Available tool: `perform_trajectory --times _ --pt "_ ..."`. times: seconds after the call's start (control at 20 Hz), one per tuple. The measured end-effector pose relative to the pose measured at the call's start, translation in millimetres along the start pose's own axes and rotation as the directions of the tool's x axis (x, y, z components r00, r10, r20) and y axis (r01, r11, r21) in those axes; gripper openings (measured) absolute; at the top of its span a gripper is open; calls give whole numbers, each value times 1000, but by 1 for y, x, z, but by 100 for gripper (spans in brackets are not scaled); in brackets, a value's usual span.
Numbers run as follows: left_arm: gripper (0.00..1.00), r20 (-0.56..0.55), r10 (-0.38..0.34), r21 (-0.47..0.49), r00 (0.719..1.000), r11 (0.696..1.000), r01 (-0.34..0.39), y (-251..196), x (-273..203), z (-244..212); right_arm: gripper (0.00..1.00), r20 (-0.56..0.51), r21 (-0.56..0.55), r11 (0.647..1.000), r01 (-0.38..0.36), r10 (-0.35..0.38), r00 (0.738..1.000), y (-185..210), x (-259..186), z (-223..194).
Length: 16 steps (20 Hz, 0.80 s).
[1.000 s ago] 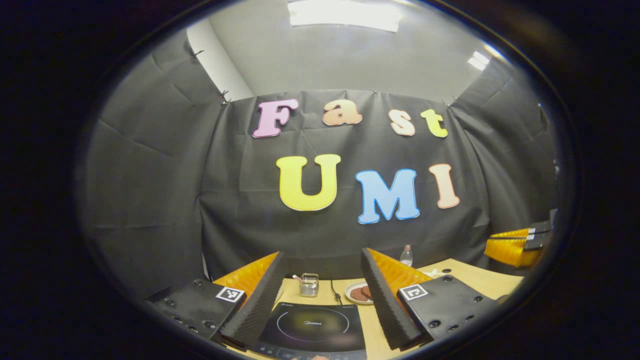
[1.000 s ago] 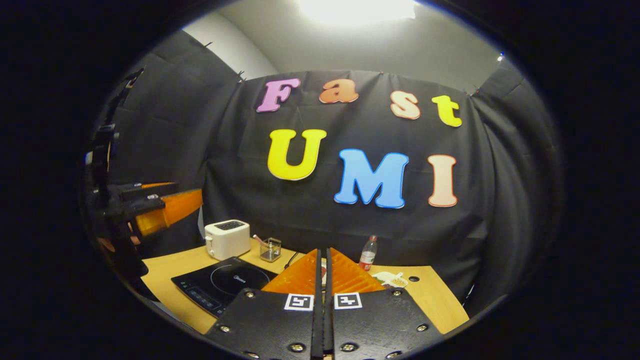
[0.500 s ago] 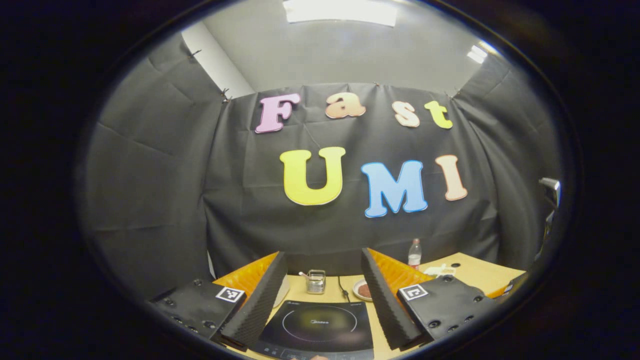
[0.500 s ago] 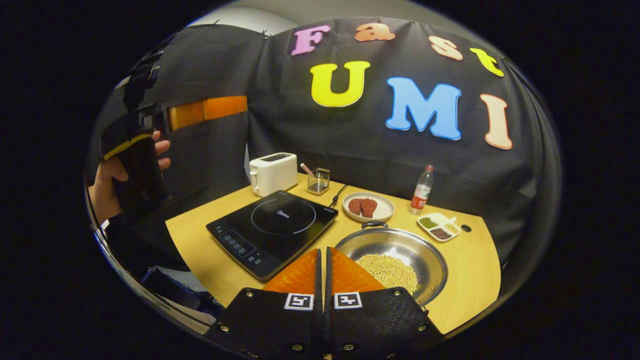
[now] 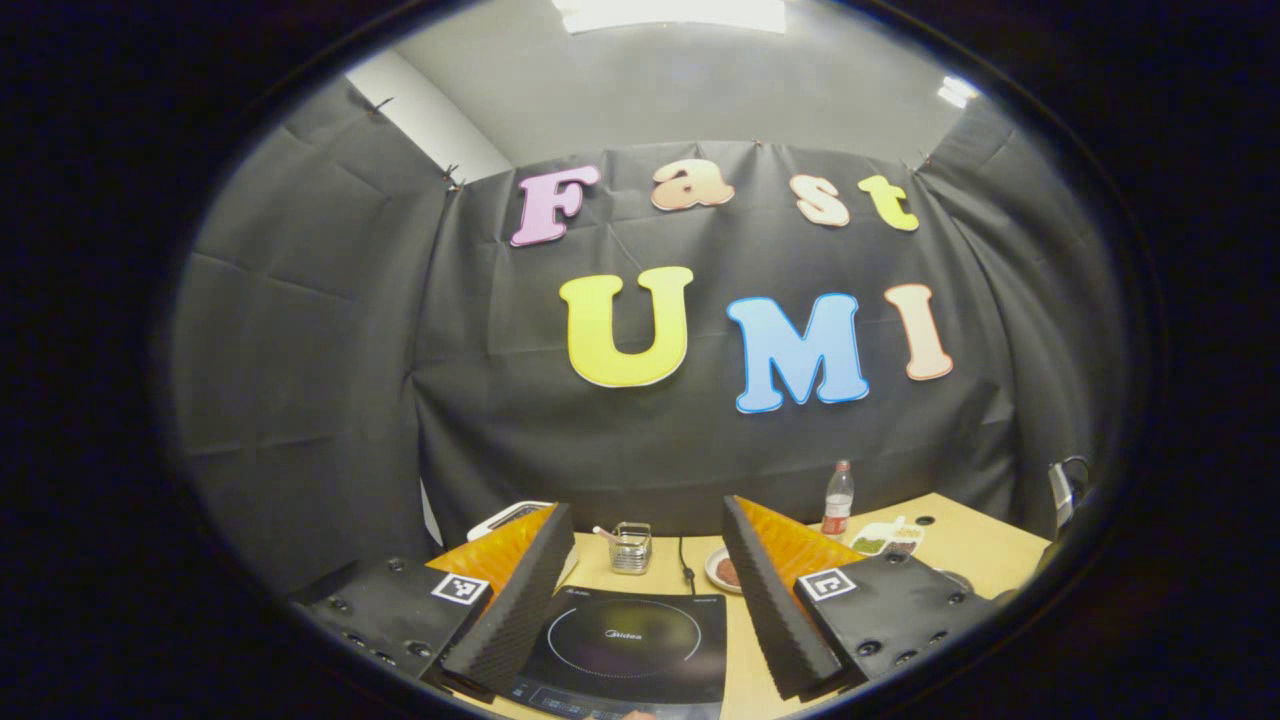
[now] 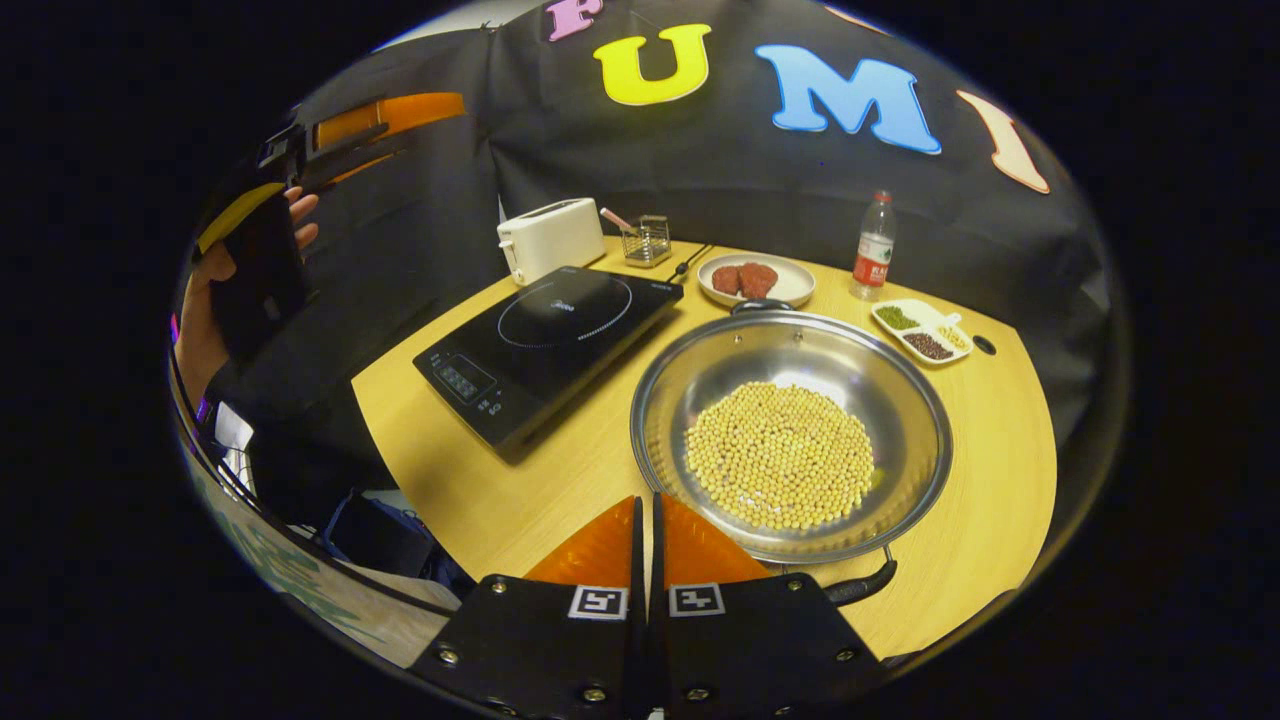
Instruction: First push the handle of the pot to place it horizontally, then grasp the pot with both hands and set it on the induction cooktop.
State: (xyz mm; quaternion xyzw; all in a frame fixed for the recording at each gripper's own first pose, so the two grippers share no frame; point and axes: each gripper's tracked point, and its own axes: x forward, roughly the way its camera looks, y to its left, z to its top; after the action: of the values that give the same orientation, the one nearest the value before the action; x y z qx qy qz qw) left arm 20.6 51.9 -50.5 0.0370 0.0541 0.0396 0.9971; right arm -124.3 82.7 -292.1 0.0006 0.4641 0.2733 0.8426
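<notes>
A wide steel pot [image 6: 790, 430] holding soybeans [image 6: 780, 455] rests on the wooden table [image 6: 1000, 480], right of the black induction cooktop [image 6: 550, 340]. One dark pot handle [image 6: 860, 585] points toward me, the other [image 6: 762, 305] points away. My right gripper [image 6: 646, 498] hovers shut and empty above the table just before the pot's near rim. My left gripper [image 5: 645, 505] stands open with nothing in it, high over the cooktop [image 5: 625, 645]; in the right gripper view it [image 6: 420, 128] is held in a hand [image 6: 205, 320] at the upper left.
Behind the cooktop stand a white toaster [image 6: 550, 238] and a wire holder [image 6: 652, 238]. A plate with meat [image 6: 755, 280], a bottle [image 6: 875, 245] and a divided dish [image 6: 925, 330] lie beyond the pot. The table's near edge curves below the cooktop.
My right gripper has tipped downward and come closer to the table, so the pot now lies right before its shut fingers. The left gripper has tilted slightly down and stays open.
</notes>
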Motion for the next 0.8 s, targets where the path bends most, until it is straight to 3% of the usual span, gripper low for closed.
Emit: perform_trajectory --times 0.3,0.45,0.8 --pt "99 -16 -30 13 999 999 30 -36 8 -3 1 -122 0 1000 -9 9 992 -30 4 -41" --pt "96 -28 -42 21 999 999 42 -53 12 -6 1 -167 -3 1000 25 -26 986 -51 7 -54" --pt "99 -53 -62 13 997 998 63 -83 23 -15 1 -175 1 999 51 -50 983 -79 3 -60"
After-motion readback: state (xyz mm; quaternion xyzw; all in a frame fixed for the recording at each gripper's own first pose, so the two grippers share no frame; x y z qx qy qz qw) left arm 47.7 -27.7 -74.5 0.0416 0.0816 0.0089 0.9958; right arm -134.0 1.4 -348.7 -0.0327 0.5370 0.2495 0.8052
